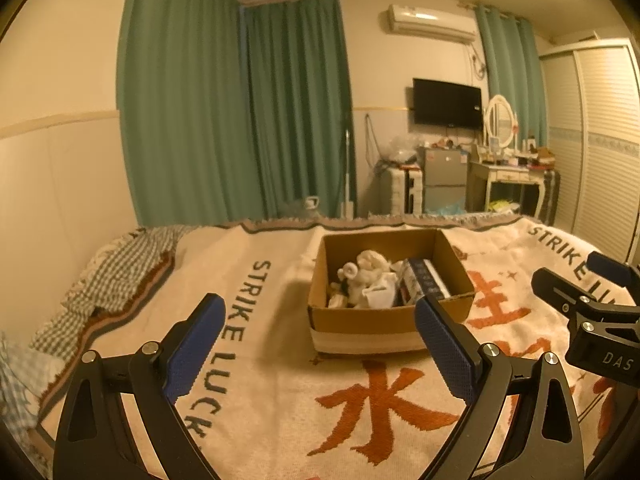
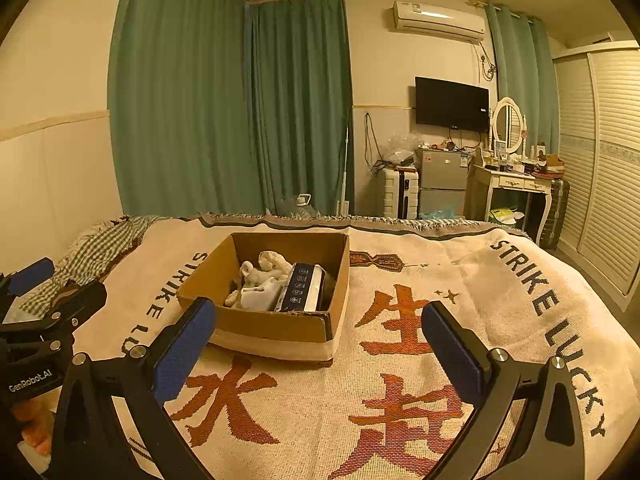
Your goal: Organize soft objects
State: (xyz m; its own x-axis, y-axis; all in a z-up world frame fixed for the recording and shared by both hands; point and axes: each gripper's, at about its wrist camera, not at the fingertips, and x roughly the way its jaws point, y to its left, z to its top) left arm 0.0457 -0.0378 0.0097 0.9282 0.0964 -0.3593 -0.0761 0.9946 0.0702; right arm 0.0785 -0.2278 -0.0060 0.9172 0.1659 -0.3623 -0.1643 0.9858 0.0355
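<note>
Left gripper (image 1: 320, 340) is held wide apart, nothing gripped, at lower frame; cardboard box (image 1: 360, 322) with white soft items (image 1: 370, 280) is seen centre frame on the blanket (image 1: 280, 400); right gripper (image 2: 316, 340) is likewise spread, empty

A brown cardboard box (image 2: 280, 326) is seen on a cream blanket (image 2: 460, 280) lettered orange; green curtains (image 2: 240, 100) at twelve o'clock; blue gripper pads (image 1: 442, 344).

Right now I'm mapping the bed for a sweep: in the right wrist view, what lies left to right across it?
Left gripper → checked cloth → cardboard box → orange characters → "STRIKE LUCKY" lettering.
</note>
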